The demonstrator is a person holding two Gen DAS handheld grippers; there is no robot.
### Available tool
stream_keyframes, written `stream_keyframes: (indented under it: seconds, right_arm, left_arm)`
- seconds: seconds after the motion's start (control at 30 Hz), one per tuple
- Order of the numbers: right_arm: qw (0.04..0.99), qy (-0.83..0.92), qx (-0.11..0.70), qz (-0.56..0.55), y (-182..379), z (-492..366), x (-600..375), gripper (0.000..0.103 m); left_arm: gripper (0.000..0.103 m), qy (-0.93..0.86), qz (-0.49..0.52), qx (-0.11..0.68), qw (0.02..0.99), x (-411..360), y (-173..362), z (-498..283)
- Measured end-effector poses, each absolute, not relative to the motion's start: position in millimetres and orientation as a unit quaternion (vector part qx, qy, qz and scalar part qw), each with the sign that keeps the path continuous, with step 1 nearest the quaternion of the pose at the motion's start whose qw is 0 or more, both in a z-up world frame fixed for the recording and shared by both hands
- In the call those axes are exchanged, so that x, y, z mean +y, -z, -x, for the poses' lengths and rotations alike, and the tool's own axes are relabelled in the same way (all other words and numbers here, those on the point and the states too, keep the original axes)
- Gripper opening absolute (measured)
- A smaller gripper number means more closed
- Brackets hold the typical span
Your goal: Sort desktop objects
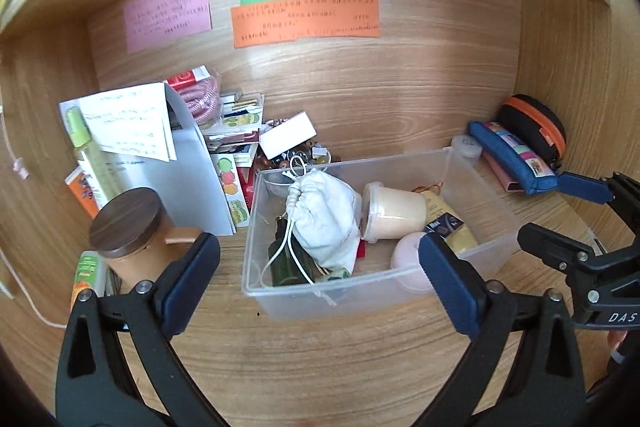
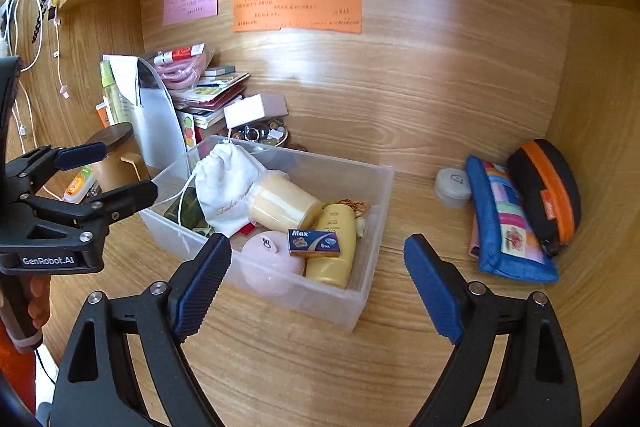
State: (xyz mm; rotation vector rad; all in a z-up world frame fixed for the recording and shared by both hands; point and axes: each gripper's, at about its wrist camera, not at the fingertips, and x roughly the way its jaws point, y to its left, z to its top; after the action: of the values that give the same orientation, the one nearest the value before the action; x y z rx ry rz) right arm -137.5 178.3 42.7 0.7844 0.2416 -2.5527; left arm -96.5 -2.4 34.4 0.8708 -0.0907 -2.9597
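A clear plastic bin (image 1: pixel 360 285) (image 2: pixel 372 227) stands on the wooden desk. It holds a white drawstring pouch (image 1: pixel 326 215) (image 2: pixel 230 187), a cream jar (image 1: pixel 394 213) (image 2: pixel 282 205), a yellow bottle (image 2: pixel 334 247), a small Max box (image 2: pixel 314 243), a pink round case (image 2: pixel 266 259) and a dark green item (image 1: pixel 284 259). My left gripper (image 1: pixel 320 283) is open and empty just in front of the bin. My right gripper (image 2: pixel 316 283) is open and empty at the bin's near right corner.
A wooden-lidded mug (image 1: pixel 132 235), a spray bottle (image 1: pixel 90 155), papers (image 1: pixel 132 123) and stacked books (image 2: pixel 208 95) crowd the back left. A blue pencil pouch (image 2: pixel 506 223), a black-orange case (image 2: pixel 548 191) and a small round tin (image 2: pixel 452 185) lie at the right wall.
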Motion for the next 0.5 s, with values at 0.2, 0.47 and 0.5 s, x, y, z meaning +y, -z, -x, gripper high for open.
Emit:
stream_keyframes:
  seconds: [0.2, 0.47, 0.5]
  right_arm:
    - [0.206, 0.941, 0.072, -0.26, -46, 112, 189, 0.099]
    - [0.175, 0.952, 0.048, -0.246, -44, 91, 200, 0.103]
    - [0.171, 0.952, 0.05, -0.248, -42, 89, 201, 0.103]
  left_arm:
    - [0.102, 0.965, -0.253, -0.027, 0.059, 10, -29, 73]
    - [0.102, 0.964, -0.26, 0.002, 0.056, 10, -16, 60]
    - [0.102, 0.964, -0.261, 0.002, 0.056, 10, -15, 59]
